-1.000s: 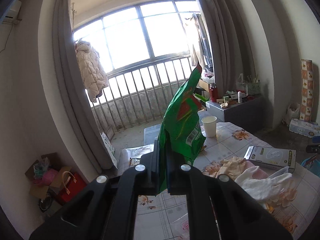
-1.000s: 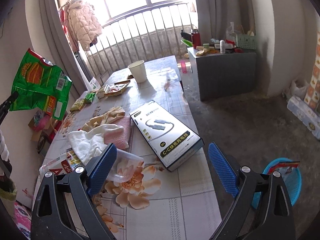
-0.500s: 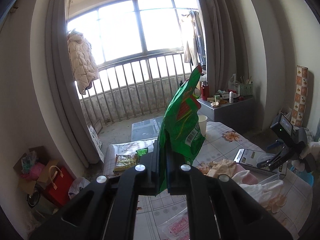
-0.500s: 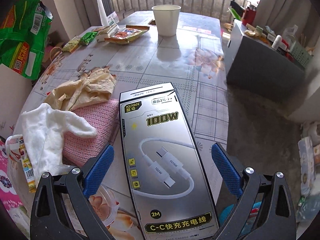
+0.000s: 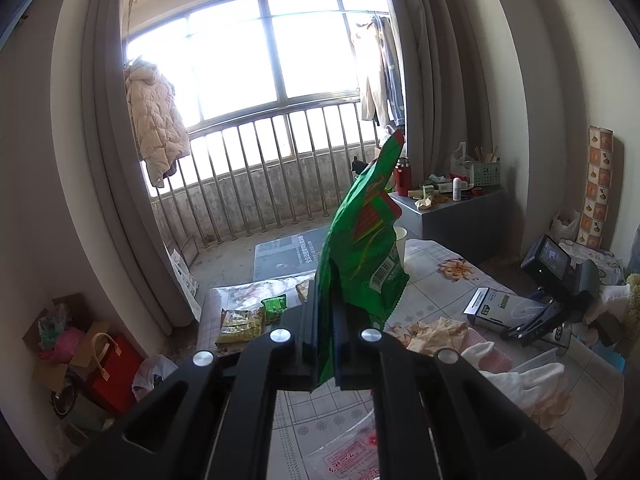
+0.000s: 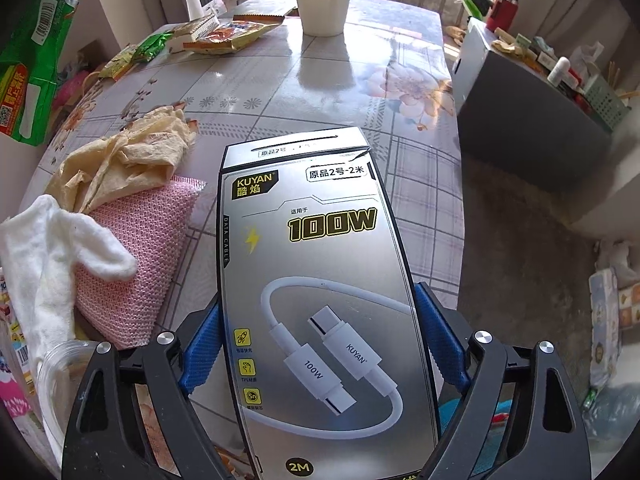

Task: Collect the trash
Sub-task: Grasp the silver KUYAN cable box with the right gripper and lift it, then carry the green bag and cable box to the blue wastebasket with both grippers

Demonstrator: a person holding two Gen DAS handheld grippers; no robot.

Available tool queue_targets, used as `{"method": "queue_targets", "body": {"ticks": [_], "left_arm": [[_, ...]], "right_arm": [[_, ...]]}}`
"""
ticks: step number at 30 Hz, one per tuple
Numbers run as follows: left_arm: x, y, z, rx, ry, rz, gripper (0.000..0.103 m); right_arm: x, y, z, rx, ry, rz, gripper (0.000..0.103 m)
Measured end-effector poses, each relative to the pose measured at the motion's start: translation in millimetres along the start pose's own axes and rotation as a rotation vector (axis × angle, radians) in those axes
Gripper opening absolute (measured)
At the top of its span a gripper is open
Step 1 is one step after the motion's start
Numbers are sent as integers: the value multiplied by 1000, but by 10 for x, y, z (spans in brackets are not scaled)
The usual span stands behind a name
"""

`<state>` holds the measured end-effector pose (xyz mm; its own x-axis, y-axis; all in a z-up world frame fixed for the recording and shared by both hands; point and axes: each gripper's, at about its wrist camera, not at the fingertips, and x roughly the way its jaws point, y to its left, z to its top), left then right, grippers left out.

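The left tool [image 5: 326, 344] is clamped tight on the lower edge of a crumpled green plastic snack bag [image 5: 366, 248] with red print and a barcode, which stands upright above its jaws, held in the air over the near side of the desk [image 6: 360, 72], a glossy top with a flower-and-grid pattern; the same bag shows at 10 o'clock in the right wrist view. The right tool [image 6: 320, 340], pointing steeply down, straddles the near end of a long silver-and-black cardboard box [image 6: 320, 280] printed with a white charging cable, which lies flat on the desk near its right edge. Its blue ridged pads [image 6: 204, 340] stand at either long side of the box and its jaws are closing, wide apart, with the box between them; whether the pads already press on the cardboard cannot be told. At 9 o'clock from the box lies a pink knitted cloth [image 6: 144, 248], touching it, with a white fluffy cloth [image 6: 44, 256] draped over its left part and a crumpled beige paper wrapper [image 6: 124, 160] on its far end. At 12 o'clock, well apart, a white paper cup [image 6: 323, 2] stands upright, and at 11 o'clock several flat snack wrappers [image 6: 224, 34] lie near the far left corner.
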<state>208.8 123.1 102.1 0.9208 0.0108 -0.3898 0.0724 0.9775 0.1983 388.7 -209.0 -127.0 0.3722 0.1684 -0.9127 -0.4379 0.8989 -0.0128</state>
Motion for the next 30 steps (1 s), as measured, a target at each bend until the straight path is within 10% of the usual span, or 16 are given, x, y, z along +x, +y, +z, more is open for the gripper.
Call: {"method": "queue_targets", "body": {"ticks": [15,30], "left_arm": [[-338,-515,306,67,-100,-158,5],[-180,-2572,865,237,-43,-634,5]], "right_arm": [[-1456,-844,-846,400,-390,10,81],[-2292,-1696,-2886,782,-514,-211,81]]}}
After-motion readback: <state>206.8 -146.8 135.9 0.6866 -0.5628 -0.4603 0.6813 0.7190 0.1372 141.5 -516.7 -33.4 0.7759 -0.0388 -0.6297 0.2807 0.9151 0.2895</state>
